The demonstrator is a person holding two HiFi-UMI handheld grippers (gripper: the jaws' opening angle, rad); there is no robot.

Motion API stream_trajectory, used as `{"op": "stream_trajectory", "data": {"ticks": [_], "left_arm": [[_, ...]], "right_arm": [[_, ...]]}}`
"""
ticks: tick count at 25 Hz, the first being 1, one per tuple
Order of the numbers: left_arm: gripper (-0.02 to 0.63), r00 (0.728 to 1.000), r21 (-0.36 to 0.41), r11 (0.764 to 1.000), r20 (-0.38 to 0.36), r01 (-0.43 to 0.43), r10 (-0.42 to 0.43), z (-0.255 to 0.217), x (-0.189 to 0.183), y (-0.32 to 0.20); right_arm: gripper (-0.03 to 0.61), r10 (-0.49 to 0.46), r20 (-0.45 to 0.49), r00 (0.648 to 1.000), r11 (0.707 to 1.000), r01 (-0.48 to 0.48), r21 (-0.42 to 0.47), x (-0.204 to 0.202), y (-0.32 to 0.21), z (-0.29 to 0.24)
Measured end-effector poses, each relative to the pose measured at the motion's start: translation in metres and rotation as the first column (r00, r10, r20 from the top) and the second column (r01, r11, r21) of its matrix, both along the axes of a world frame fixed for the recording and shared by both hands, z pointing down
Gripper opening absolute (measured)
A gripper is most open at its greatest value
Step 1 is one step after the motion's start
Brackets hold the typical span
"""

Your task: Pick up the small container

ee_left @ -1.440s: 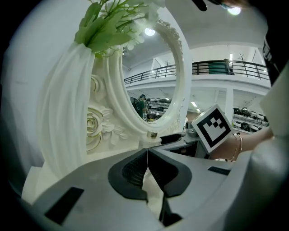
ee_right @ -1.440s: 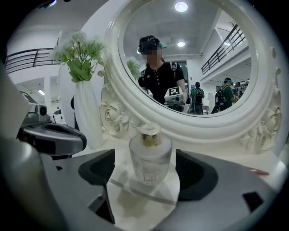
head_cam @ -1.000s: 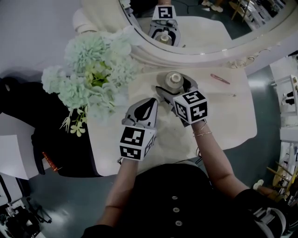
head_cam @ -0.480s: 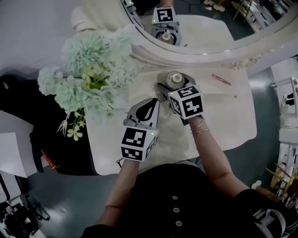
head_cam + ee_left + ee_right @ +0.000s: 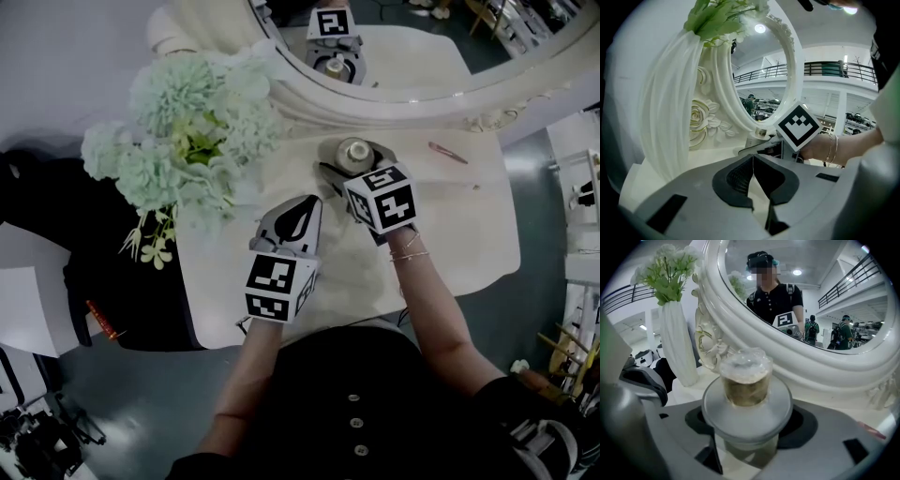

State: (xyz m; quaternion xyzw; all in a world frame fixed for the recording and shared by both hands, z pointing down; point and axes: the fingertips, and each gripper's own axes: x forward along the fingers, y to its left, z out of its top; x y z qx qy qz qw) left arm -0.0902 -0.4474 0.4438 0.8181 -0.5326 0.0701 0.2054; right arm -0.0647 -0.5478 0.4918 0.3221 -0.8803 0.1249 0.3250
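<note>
The small container is a squat glass jar with a wide frosted shoulder and a clear cap, close to the mirror on the white table. My right gripper holds it, one jaw on each side of its lower body. In the right gripper view the small container fills the middle, upright, with the jaws pressed to its base. My left gripper is shut and empty, nearer the person and left of the right one. In the left gripper view its jaws meet, and the small container shows beyond them.
A white vase of pale green flowers stands left of the grippers. An ornate white oval mirror rises behind the jar. A thin pink stick lies at the right. Dark fabric hangs off the table's left side.
The right gripper and the jar have shifted slightly toward the mirror. The left gripper has stayed where it was, still shut.
</note>
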Motion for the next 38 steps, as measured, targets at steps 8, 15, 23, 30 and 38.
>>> {"op": "stream_trajectory", "data": {"ticks": [8,15,23,30,38], "left_arm": [[0.014,1.000,-0.008,1.000,-0.007,0.008,-0.008,0.001,-0.007,0.010],[0.014,1.000,0.018,1.000,0.001,-0.019,0.019,-0.009,-0.002,0.021],[0.014,0.999,0.074,0.996,0.033,-0.044,0.041,-0.031,-0.003,0.033],[0.015,0.993,0.118,0.988,0.067,-0.101,0.094,-0.051,0.003,0.047],[0.014,0.985,0.160,0.975,0.094,-0.156,0.142,-0.070,0.013,0.069]], "right_arm": [[0.338,0.008,0.071,0.997,0.999,-0.012,0.053,-0.001,0.012,-0.029],[0.339,-0.009,0.120,0.993,0.996,-0.002,0.090,0.007,0.038,-0.050],[0.339,-0.016,0.170,0.985,0.988,-0.011,0.153,0.015,0.067,-0.085],[0.339,-0.023,0.201,0.979,0.985,-0.013,0.172,0.027,0.095,-0.103],[0.339,-0.054,0.265,0.963,0.977,-0.004,0.215,0.034,0.134,-0.127]]}}
